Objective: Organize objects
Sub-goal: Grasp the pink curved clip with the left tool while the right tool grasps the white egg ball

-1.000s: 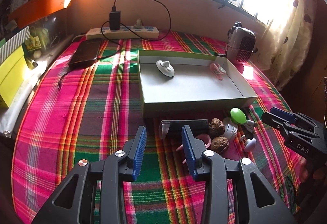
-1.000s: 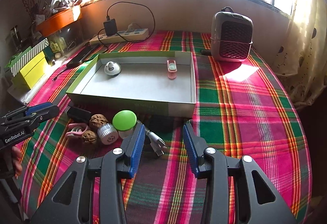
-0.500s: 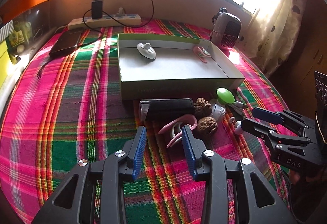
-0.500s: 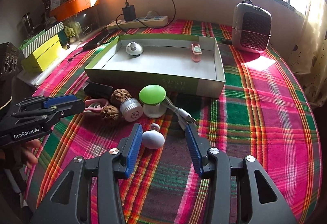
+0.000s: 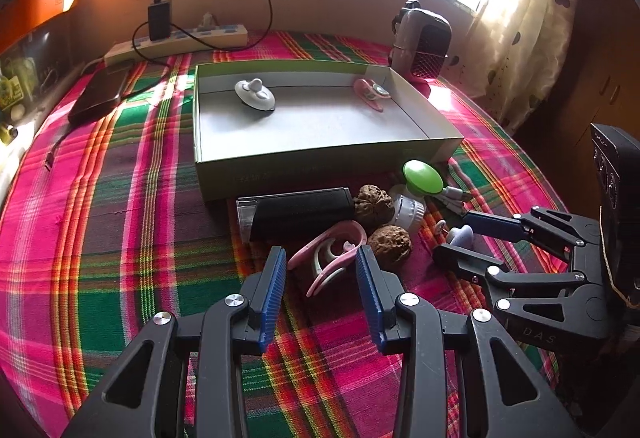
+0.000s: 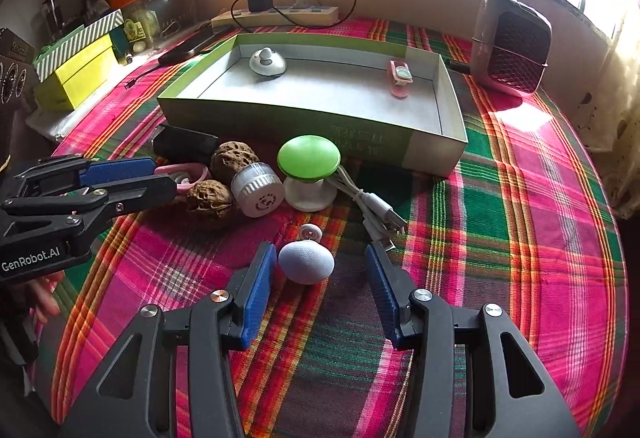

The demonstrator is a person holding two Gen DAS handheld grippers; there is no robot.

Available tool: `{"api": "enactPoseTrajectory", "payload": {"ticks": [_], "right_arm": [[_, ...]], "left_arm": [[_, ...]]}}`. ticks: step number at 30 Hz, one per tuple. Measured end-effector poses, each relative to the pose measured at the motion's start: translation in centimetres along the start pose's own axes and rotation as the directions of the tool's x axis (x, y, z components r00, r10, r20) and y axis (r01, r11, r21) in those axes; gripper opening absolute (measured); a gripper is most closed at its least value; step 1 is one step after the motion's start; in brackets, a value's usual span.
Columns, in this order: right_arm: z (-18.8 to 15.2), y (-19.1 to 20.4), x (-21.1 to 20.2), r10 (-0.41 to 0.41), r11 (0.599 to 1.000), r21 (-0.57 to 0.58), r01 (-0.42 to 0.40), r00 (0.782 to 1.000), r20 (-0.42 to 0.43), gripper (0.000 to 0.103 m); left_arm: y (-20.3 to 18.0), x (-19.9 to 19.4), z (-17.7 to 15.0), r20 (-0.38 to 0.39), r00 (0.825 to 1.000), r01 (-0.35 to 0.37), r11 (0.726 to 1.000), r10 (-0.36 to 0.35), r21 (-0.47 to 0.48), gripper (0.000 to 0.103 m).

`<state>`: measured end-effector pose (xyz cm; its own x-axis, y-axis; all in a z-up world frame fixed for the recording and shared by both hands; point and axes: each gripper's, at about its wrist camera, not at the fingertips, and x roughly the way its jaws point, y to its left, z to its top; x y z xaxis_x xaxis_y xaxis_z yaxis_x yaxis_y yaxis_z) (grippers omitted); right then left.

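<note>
While the left gripper [image 5: 322, 284] hangs spread around one pink clip [image 5: 332, 254] at lower centre, two walnuts [image 5: 390, 242] sit just right. In the right view, the right gripper [image 6: 322, 278] gapes around one lilac knob [image 6: 306, 261]; the box [image 6: 304, 116] above holds two items.
</note>
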<state>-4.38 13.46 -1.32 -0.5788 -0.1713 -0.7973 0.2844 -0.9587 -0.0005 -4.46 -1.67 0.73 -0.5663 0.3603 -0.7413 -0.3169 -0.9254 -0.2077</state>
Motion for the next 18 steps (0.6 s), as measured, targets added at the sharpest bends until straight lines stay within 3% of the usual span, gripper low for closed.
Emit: {"api": "enactPoseTrajectory", "payload": {"ticks": [6,10,18], "right_arm": [[-0.1,-0.6,-0.1,-0.028,1.000,-0.001,0.028,1.000,-0.006,0.048],[-0.1,-0.9,-0.1,-0.028,1.000,0.004,0.028,1.000,-0.006,0.048],[0.0,-1.0,0.0,-0.022,1.000,0.005,0.022,1.000,0.000,0.048]], "left_arm": [[-0.8,-0.2,-0.5,-0.017,1.000,0.019,0.999,-0.018,0.042,0.034],[-0.9,0.2,-0.3,-0.018,0.999,-0.032,0.997,0.033,0.065,0.034],[-1.2,0.8,0.2,-0.018,0.998,-0.052,0.993,0.054,0.108,0.034]]}}
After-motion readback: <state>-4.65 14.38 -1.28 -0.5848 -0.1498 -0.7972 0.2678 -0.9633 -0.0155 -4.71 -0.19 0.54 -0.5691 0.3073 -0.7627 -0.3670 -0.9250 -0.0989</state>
